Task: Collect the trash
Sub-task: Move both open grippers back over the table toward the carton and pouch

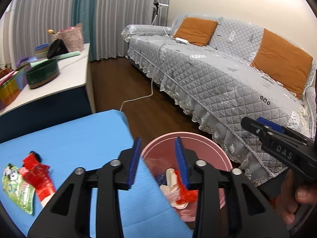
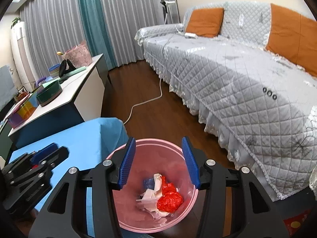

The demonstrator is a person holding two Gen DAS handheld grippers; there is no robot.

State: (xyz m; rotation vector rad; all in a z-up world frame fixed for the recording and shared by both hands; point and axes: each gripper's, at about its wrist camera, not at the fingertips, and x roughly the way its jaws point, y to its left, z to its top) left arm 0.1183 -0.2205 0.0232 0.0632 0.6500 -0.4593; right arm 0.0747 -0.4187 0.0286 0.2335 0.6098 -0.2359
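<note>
With both grippers' jaws released and empty, the left gripper (image 1: 157, 160) should be swung to the wrappers (image 1: 29, 180) on the tabletop (image 1: 79, 134), away from the bin (image 2: 150, 144).

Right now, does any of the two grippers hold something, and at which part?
Nothing is held. The left gripper is open and empty beside the pink bin; the right gripper is open and empty above it.

Glossy pink plastic bin (image 2: 179, 214), crinkled shiny red wrapper (image 2: 169, 201), quilted cloth sofa cover (image 2: 227, 69), polished wood floor (image 2: 138, 83)
</note>
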